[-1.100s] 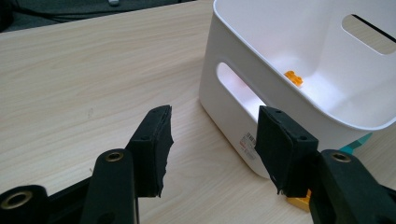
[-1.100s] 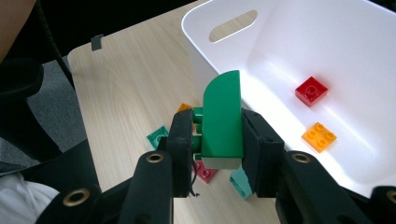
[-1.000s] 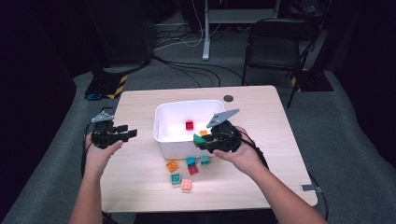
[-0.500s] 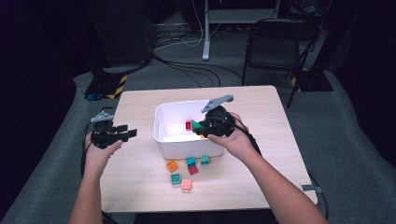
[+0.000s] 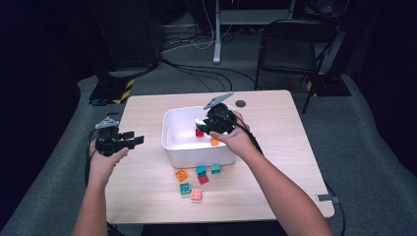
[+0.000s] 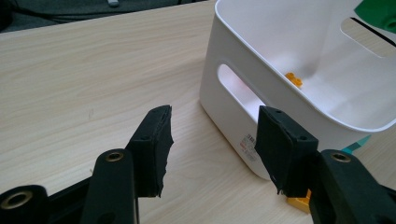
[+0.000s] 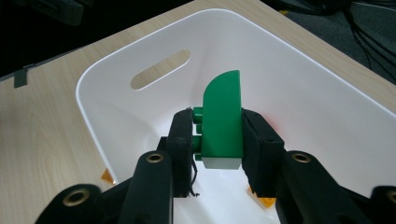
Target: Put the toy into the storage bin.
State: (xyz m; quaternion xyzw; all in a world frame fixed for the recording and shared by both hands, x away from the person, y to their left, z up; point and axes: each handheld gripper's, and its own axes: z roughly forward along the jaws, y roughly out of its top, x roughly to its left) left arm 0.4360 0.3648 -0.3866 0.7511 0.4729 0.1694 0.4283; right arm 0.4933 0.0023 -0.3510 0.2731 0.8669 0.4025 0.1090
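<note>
Green plastic, a curved building brick (image 7: 223,119), is sitting pinched between the pads of the right tool (image 7: 219,140), hanging over the white bin (image 5: 174,142) at the centre of the high view. Left tool (image 5: 129,140) is hovering at the left of that frame, its jaws spread with nothing between them, above the wooden bench (image 5: 147,187). Loose bricks (image 5: 196,179) are lying below the bin.
</note>
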